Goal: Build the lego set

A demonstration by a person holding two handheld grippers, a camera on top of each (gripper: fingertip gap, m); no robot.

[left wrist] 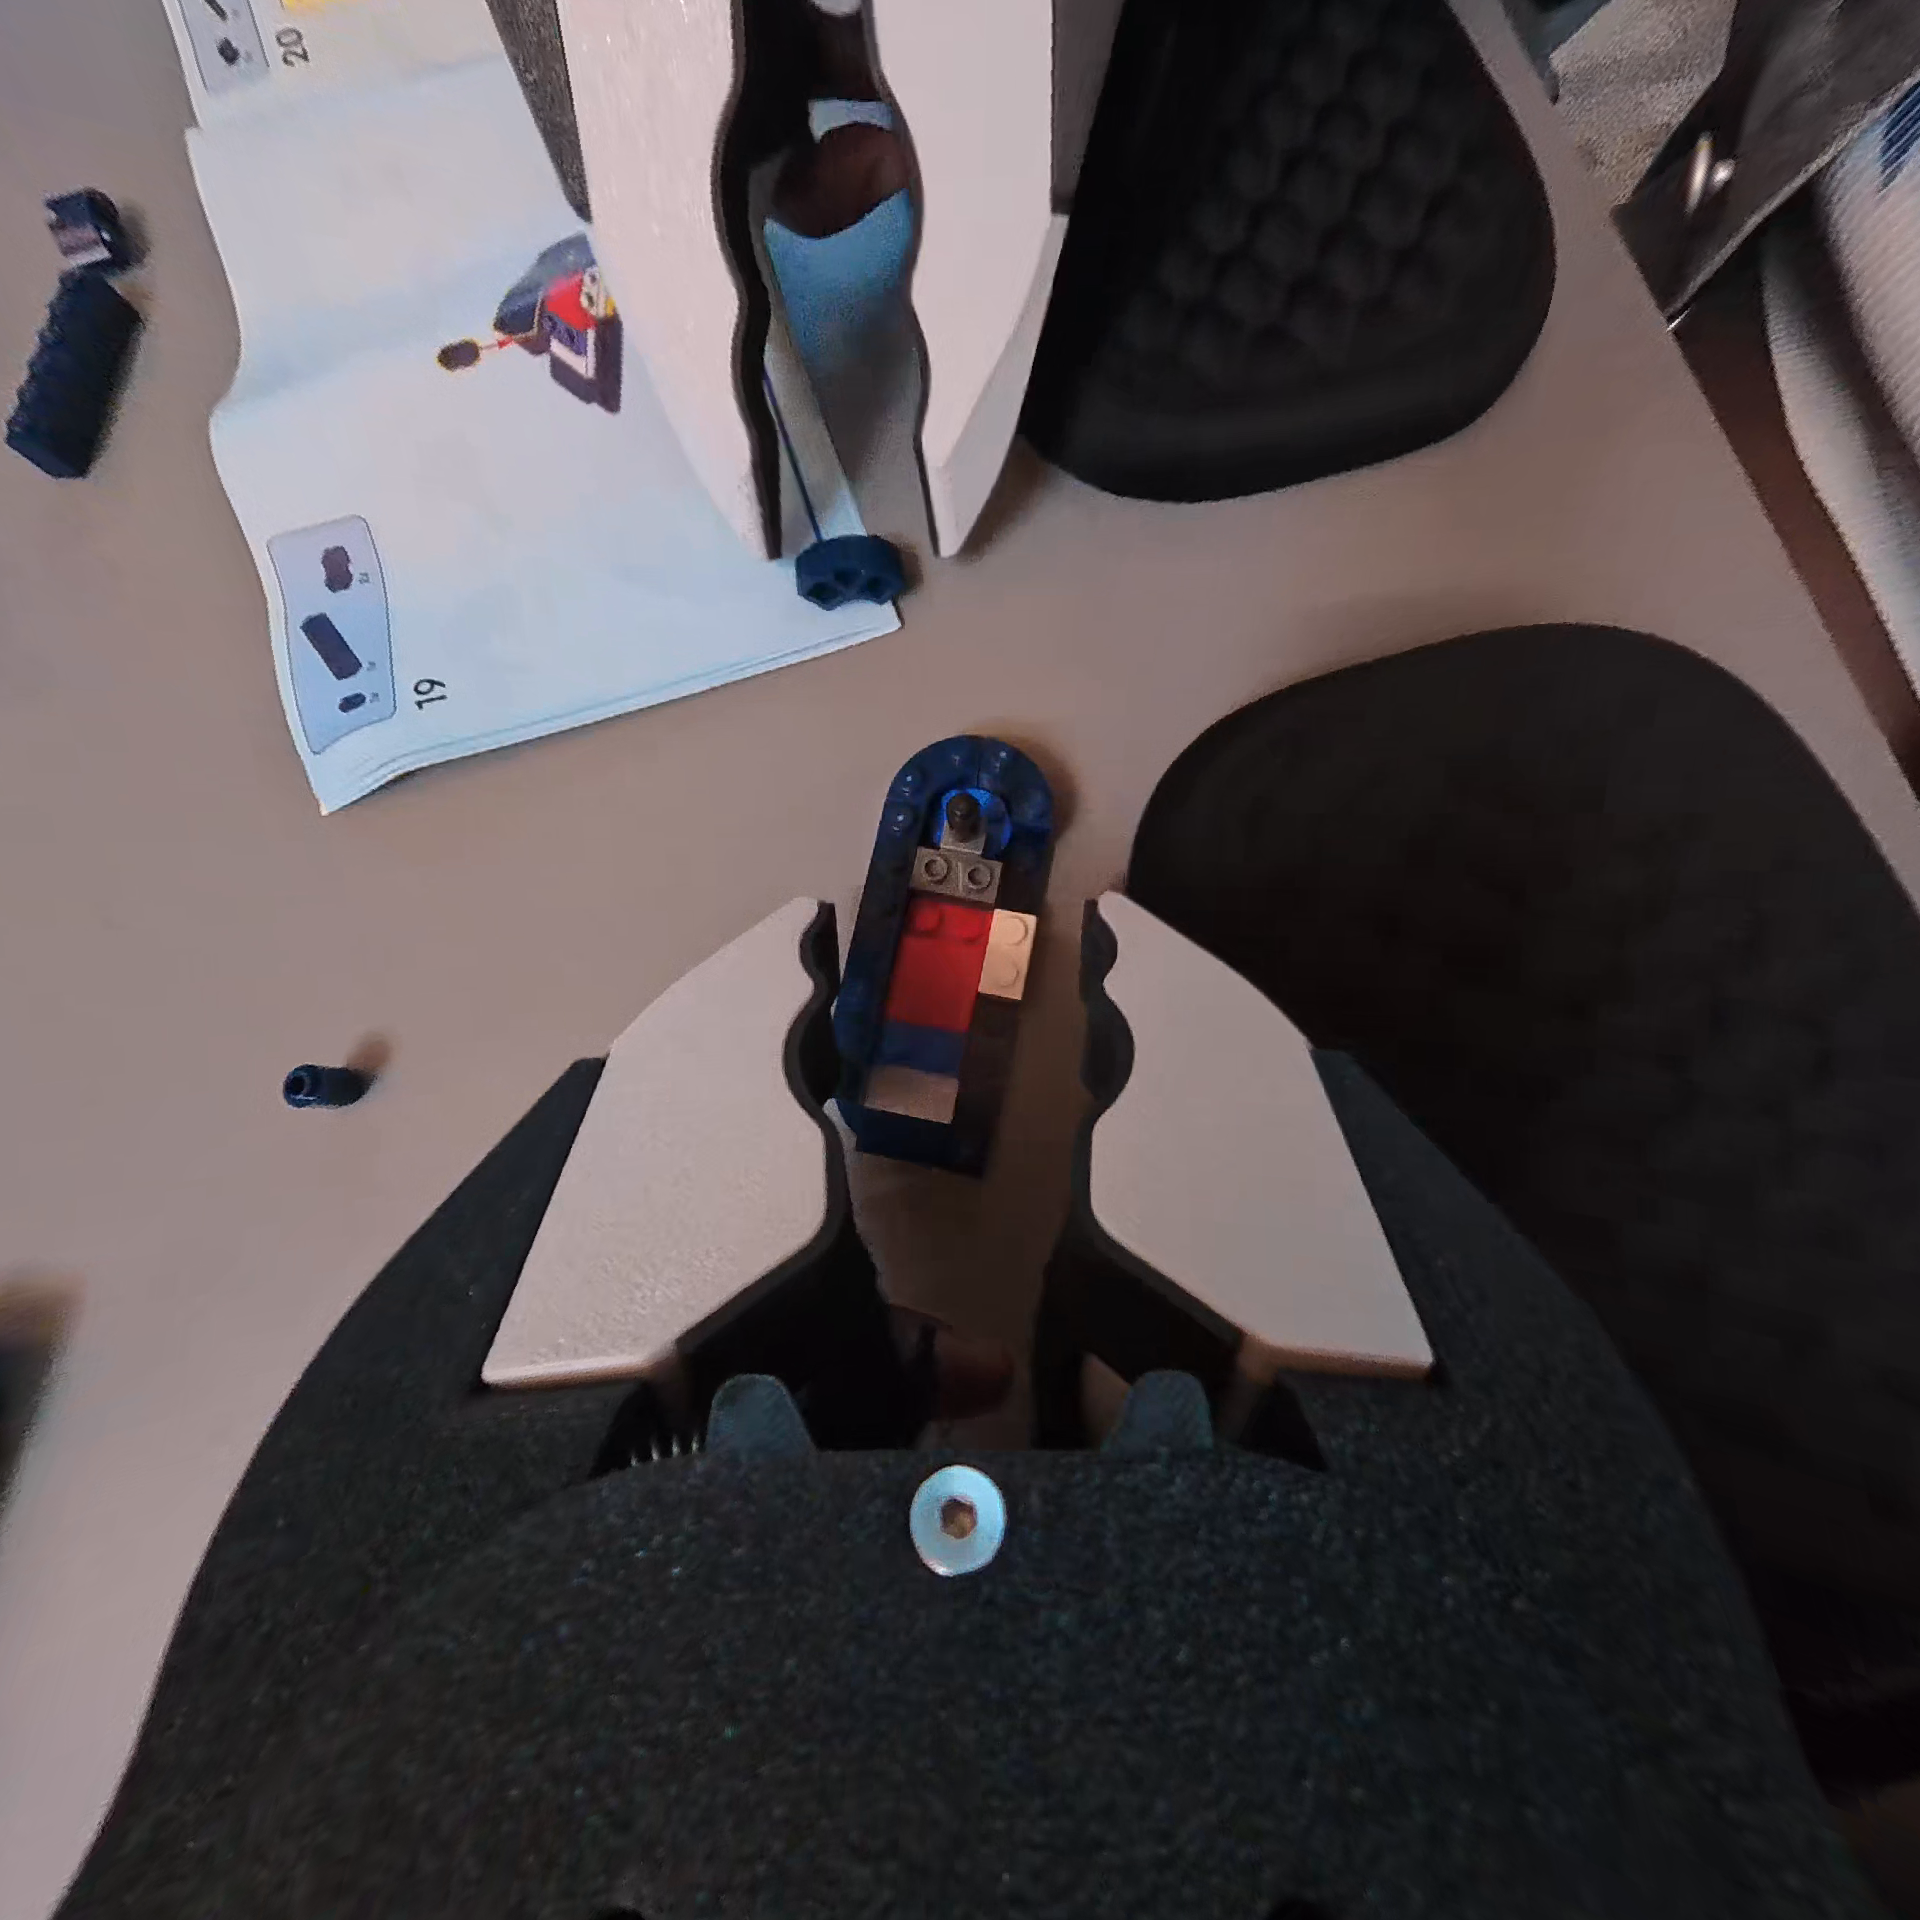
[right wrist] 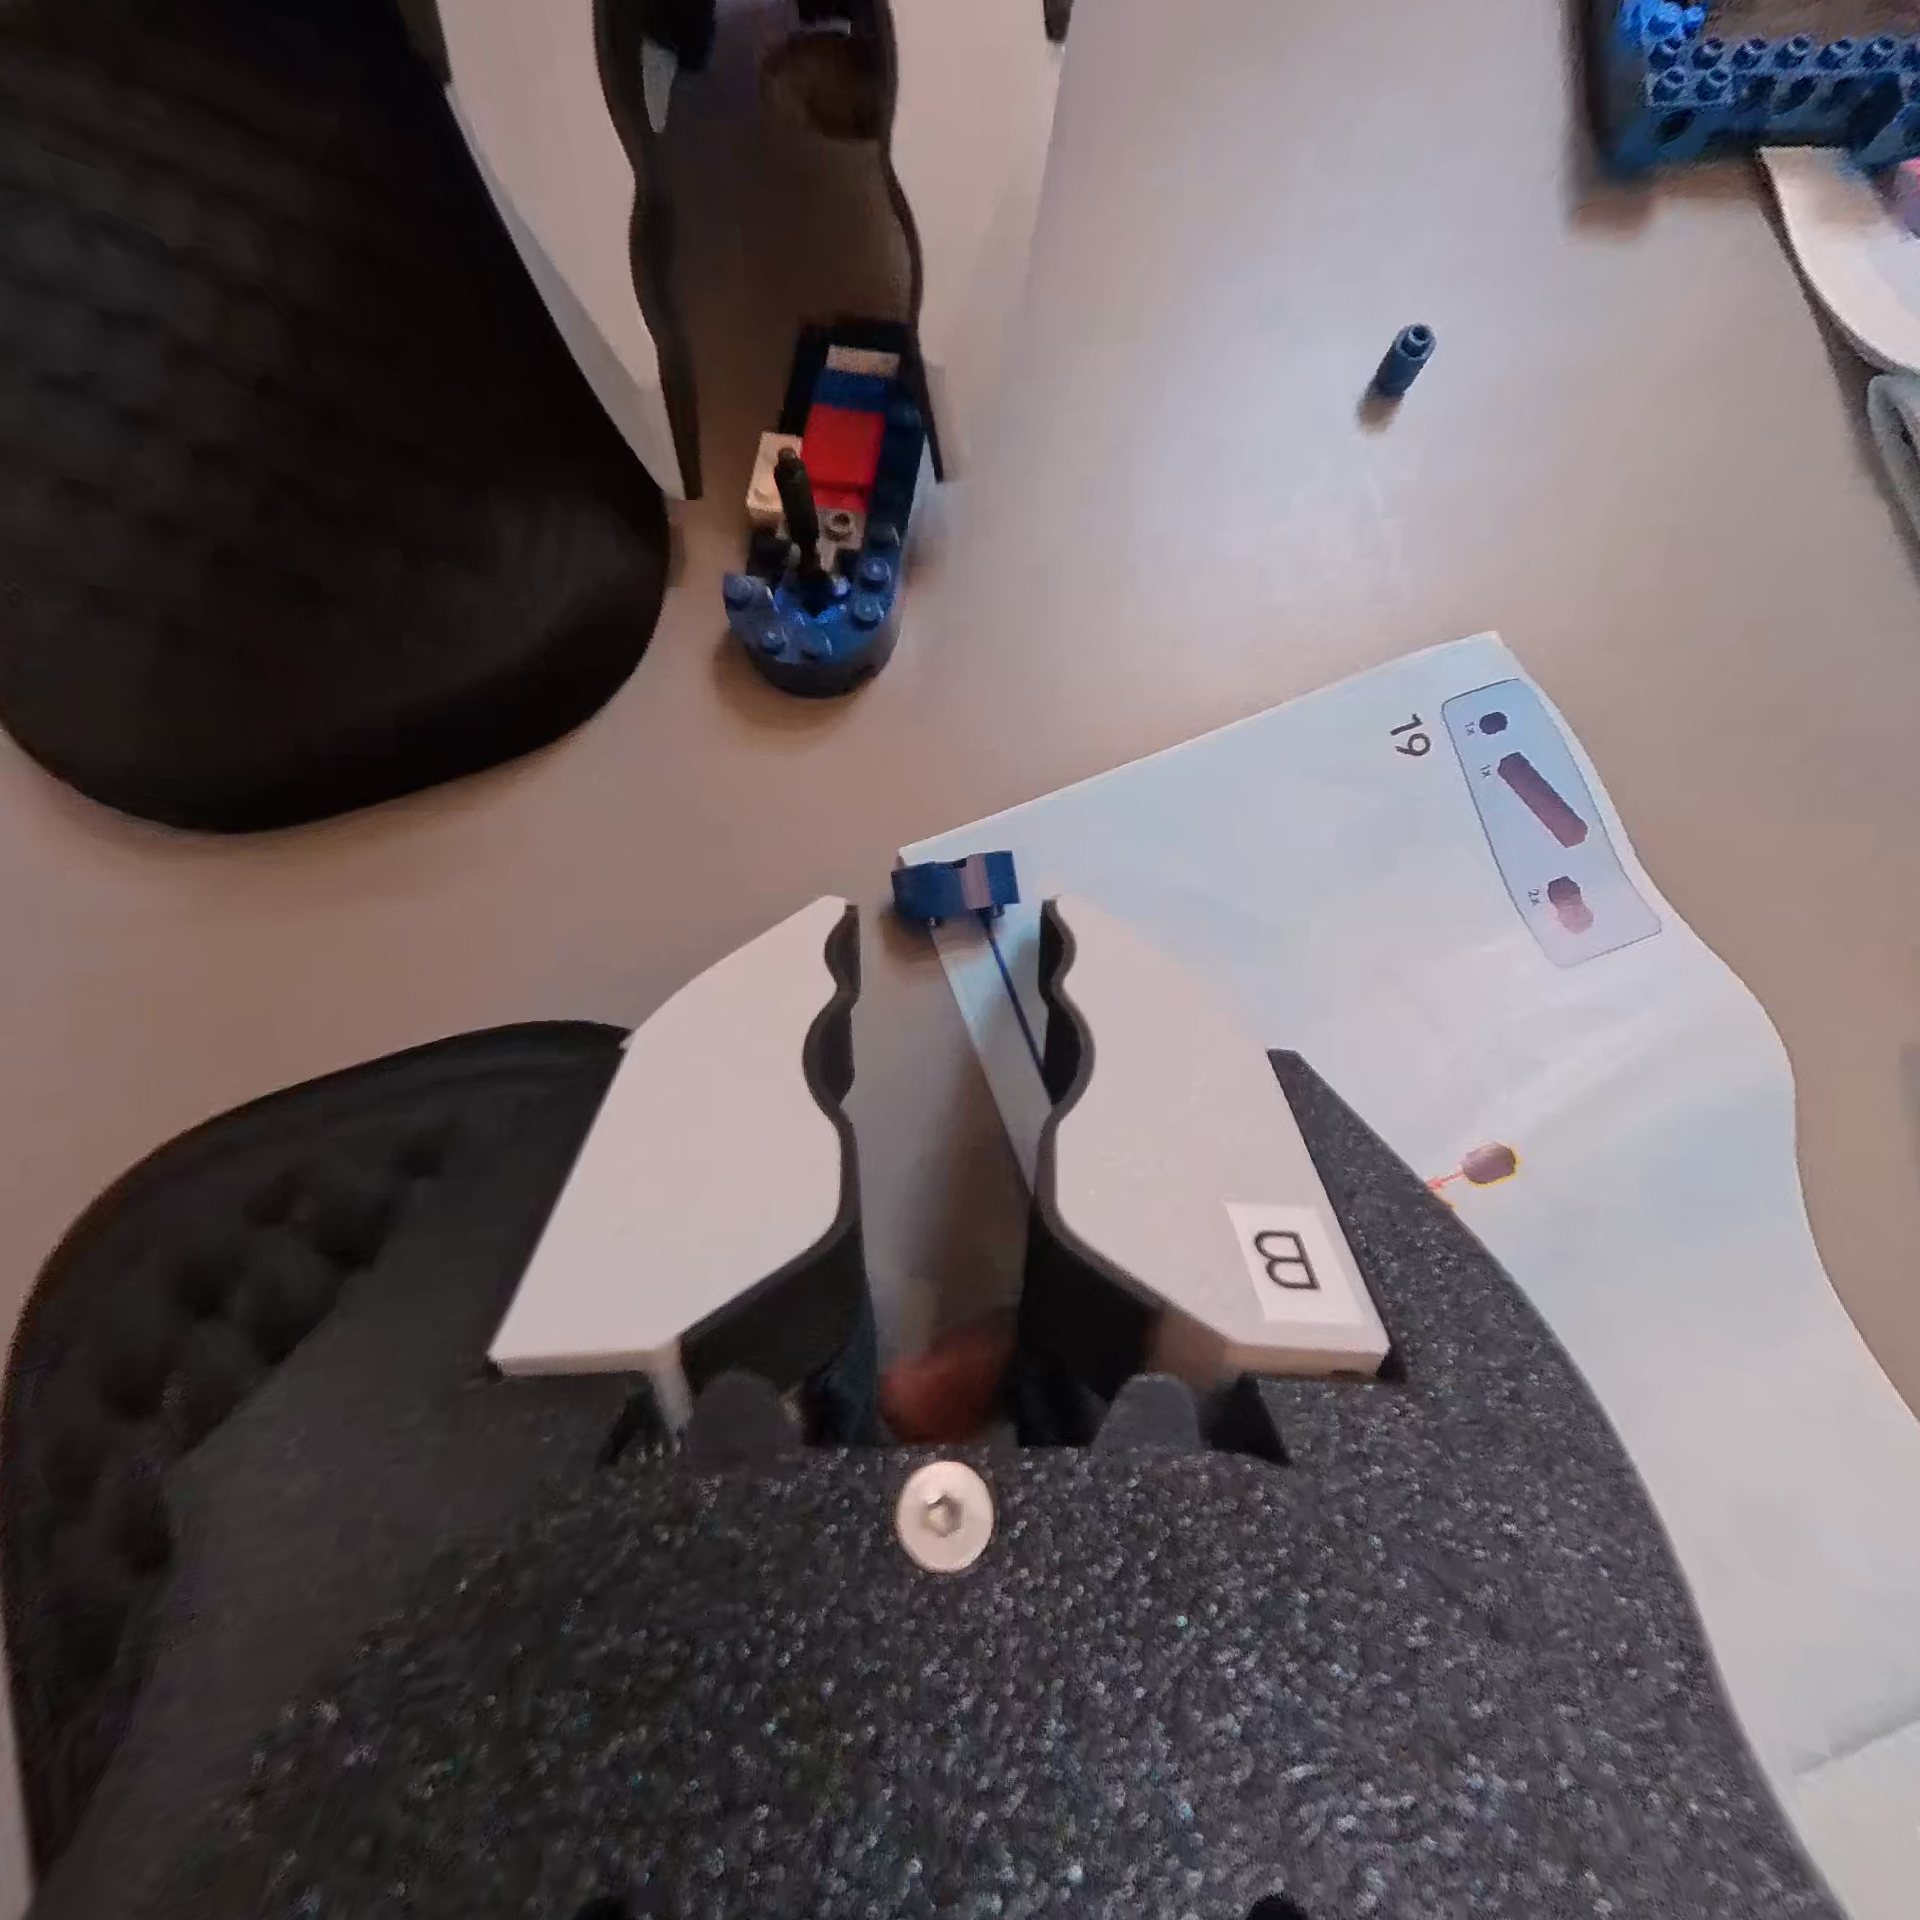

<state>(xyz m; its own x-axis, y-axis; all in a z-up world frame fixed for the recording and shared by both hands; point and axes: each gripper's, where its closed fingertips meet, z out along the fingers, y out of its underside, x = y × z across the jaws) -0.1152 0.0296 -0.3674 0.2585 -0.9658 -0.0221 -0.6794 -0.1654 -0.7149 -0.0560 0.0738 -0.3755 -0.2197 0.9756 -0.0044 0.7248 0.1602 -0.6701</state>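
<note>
Our left gripper (left wrist: 958, 914) stands open around a small dark-blue brick boat with red, white and grey plates (left wrist: 951, 956) on the tan table (left wrist: 582, 935). Its left pad looks to touch the hull; the right pad is apart. Our right gripper (right wrist: 951, 914) is open just behind a small blue brick (right wrist: 954, 883) on the corner of a pale instruction booklet (right wrist: 1299, 935).

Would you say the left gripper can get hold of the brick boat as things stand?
Probably yes. The left gripper stands open with the brick boat lying on the table between its fingers; a gap shows on the right side, and nothing blocks its closing.
</note>
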